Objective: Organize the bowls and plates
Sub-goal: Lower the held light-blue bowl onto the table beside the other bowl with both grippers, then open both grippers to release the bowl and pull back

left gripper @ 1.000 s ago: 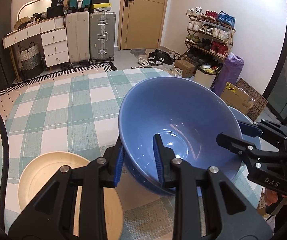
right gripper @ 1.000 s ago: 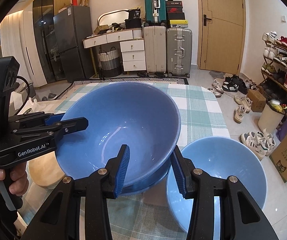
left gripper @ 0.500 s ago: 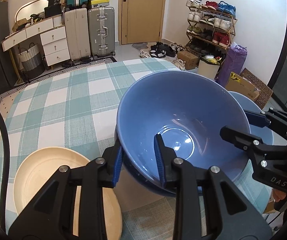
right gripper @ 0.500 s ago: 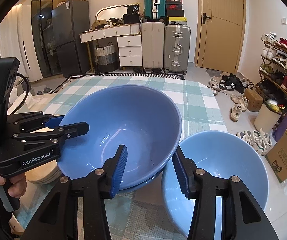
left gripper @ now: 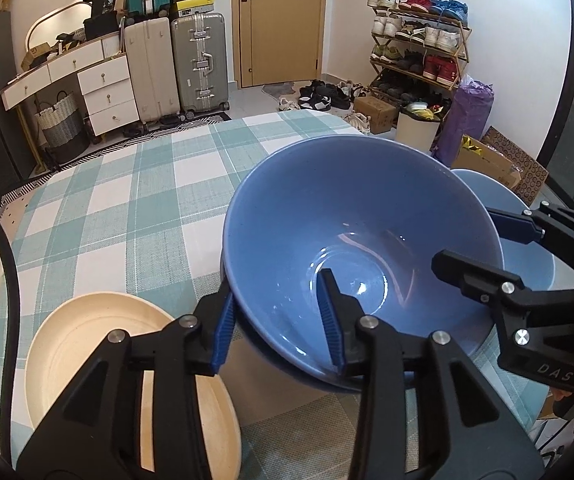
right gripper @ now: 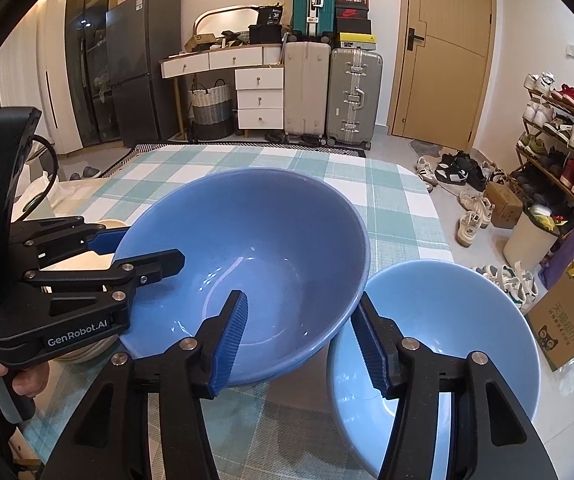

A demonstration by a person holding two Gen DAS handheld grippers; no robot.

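Blue bowl (left gripper: 351, 240) nested in a second blue bowl (left gripper: 287, 364) beneath, only the rim of which shows; stack resting on the table (left gripper: 127, 208). Left gripper (left gripper: 275, 328) straddling the near rim, fingers just eased apart, pads no longer pressing the wall. Right gripper (right gripper: 299, 332) straddling the opposite rim, fingers likewise just widened, wall between them with clear gaps on both sides. Judged state: nesting of this bowl complete, release under way.

Remaining, as a judgement: lighter blue bowl (right gripper: 431, 344) just beside the stack, not yet nested; cream plate (left gripper: 119, 364) near the left gripper, apparently atop further plates (right gripper: 87, 350), count unclear.

Surface: green-and-white checked cloth, flat, otherwise bare toward the far edge. Room: suitcases (right gripper: 331, 92) and white drawers (right gripper: 259, 96) against the far wall, wooden door (right gripper: 443, 52), shoe rack (left gripper: 419, 40), cardboard boxes (right gripper: 567, 316) on the floor.
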